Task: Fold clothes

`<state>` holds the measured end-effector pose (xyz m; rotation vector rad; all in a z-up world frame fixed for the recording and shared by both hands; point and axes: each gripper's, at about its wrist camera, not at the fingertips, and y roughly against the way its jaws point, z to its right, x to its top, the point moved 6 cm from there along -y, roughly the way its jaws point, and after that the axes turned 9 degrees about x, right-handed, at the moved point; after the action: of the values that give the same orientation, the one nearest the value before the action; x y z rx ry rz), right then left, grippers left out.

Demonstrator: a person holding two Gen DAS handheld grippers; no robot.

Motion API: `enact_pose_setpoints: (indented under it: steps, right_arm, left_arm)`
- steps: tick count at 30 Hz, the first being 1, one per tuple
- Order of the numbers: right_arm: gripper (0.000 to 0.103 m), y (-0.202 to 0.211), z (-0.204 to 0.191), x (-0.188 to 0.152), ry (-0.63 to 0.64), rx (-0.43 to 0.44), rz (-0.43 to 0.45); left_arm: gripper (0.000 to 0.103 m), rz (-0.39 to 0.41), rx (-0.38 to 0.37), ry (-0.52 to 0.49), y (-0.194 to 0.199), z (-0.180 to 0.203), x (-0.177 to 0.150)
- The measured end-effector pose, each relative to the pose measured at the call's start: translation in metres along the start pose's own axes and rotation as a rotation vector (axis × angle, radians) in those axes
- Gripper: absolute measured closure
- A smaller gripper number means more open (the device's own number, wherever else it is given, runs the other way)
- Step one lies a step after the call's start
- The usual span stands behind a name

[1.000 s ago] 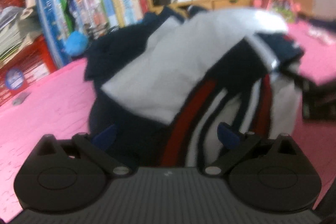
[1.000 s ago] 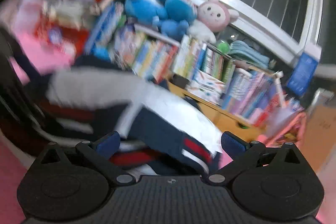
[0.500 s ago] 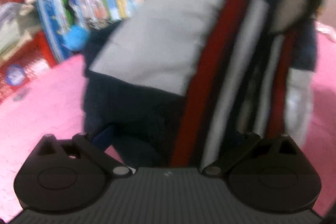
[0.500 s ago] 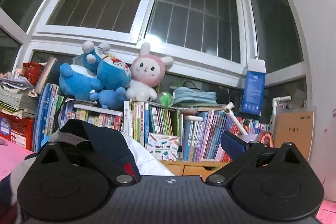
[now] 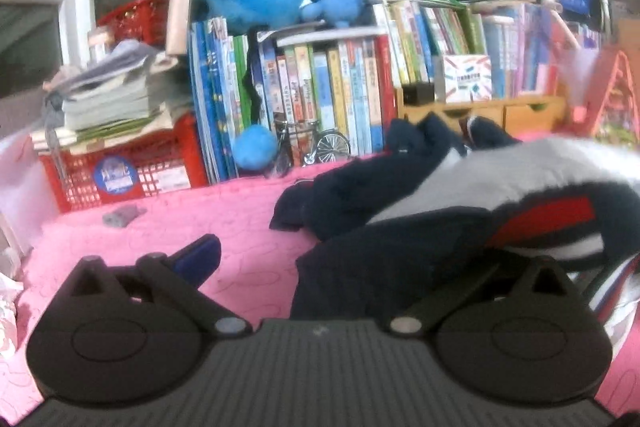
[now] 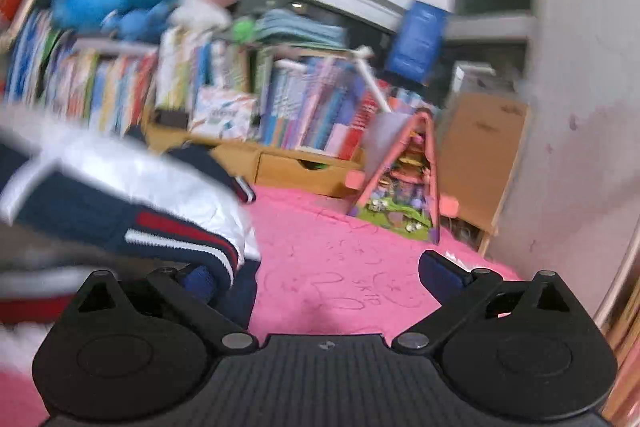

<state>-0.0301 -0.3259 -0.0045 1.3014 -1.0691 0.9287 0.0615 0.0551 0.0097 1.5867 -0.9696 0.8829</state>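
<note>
Right now I see the jacket (image 5: pixel 460 203), navy and grey with red and white stripes, lying bunched on the pink table (image 5: pixel 160 227), partly doubled over itself but lumpy, so I judge the fold unfinished, with flattening left. Its long axis seems to run left to right before the books, though blur hampers me. Left tongs (image 5: pixel 352 259) and right tongs (image 6: pixel 320 277) both gape, grasping nothing.
</note>
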Motion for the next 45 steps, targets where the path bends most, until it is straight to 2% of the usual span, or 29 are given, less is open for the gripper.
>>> enact_pose_setpoints:
  steps: [1,3,4,7,8,10,13,14,16,19,21,23,25,27,28,30,31,35,36,37,40,43,45]
  right_arm:
    - [0.005,0.005,0.013,0.007,-0.176,0.109,0.005]
    - [0.006,0.014,0.039,0.022,-0.521,0.317,0.009]
    - [0.006,0.011,0.05,0.019,-0.608,0.342,-0.015]
    - [0.005,0.01,0.052,0.009,-0.237,0.038,-0.093]
    - [0.005,0.013,0.042,0.0,-0.089,-0.017,-0.12]
    - [0.005,0.021,0.025,-0.019,0.129,-0.048,-0.171]
    - [0.003,0.034,0.009,-0.047,0.428,-0.031,-0.25]
    - [0.003,0.039,0.007,-0.054,0.467,0.012,-0.282]
    - [0.003,0.048,0.004,-0.059,0.459,0.112,-0.34]
    - [0.004,0.061,0.008,-0.053,0.284,0.276,-0.395]
    - [0.004,0.068,0.009,-0.041,0.122,0.426,-0.382]
    - [0.004,0.075,0.003,-0.03,-0.026,0.602,-0.358]
    - [0.003,0.079,-0.007,-0.017,-0.065,0.728,-0.324]
    - [0.001,0.083,-0.015,-0.004,-0.096,0.842,-0.288]
    - [0.0,0.08,-0.021,0.001,-0.076,0.851,-0.268]
    - [0.0,0.071,-0.033,0.011,-0.034,0.861,-0.228]
    - [0.0,0.061,-0.039,0.014,-0.003,0.828,-0.21]
    - [0.004,0.012,-0.089,-0.01,0.162,0.689,-0.242]
    - [0.009,-0.001,-0.102,-0.016,0.202,0.654,-0.25]
    - [0.013,-0.013,-0.114,-0.022,0.243,0.618,-0.258]
    - [0.019,-0.046,-0.151,-0.04,0.365,0.52,-0.286]
    - [0.02,-0.044,-0.17,-0.08,0.444,0.562,-0.344]
    - [0.02,-0.04,-0.163,-0.084,0.392,0.584,-0.343]
  left_arm:
    - [0.0,-0.001,0.001,0.004,0.001,0.0,-0.003]
    - [0.0,-0.033,-0.044,0.038,-0.002,-0.003,-0.008]
    - [0.0,-0.051,-0.069,0.056,-0.004,-0.005,-0.011]
    - [0.0,-0.079,-0.095,0.02,-0.002,-0.003,-0.021]
    - [0.0,-0.077,-0.082,-0.011,0.0,-0.002,-0.026]
    - [0.0,-0.088,-0.082,-0.054,0.001,-0.004,-0.037]
    - [0.0,-0.15,-0.103,-0.098,0.004,-0.012,-0.058]
    - [0.0,-0.172,-0.11,-0.113,0.005,-0.015,-0.065]
    - [0.0,-0.232,-0.161,-0.127,0.01,-0.023,-0.079]
    - [0.0,-0.345,-0.354,-0.047,0.022,-0.031,-0.09]
    - [0.0,-0.393,-0.504,0.024,0.033,-0.034,-0.09]
    - [0.0,-0.395,-0.619,0.069,0.046,-0.035,-0.083]
    - [0.0,-0.351,-0.721,0.098,0.059,-0.037,-0.071]
    - [0.0,-0.274,-0.797,0.109,0.073,-0.039,-0.055]
    - [0.0,-0.242,-0.803,0.117,0.074,-0.038,-0.047]
    - [0.0,-0.187,-0.795,0.135,0.075,-0.037,-0.032]
    - [0.0,-0.172,-0.753,0.14,0.073,-0.033,-0.027]
    - [0.0,-0.141,-0.451,0.082,0.046,-0.005,-0.021]
    - [0.0,-0.135,-0.377,0.061,0.04,0.003,-0.022]
    - [0.0,-0.132,-0.337,0.035,0.034,0.009,-0.027]
    - [0.0,-0.137,-0.254,-0.052,0.02,0.025,-0.046]
    - [0.0,-0.183,-0.19,-0.145,0.004,0.032,-0.075]
    - [0.0,-0.216,-0.178,-0.152,-0.001,0.027,-0.09]
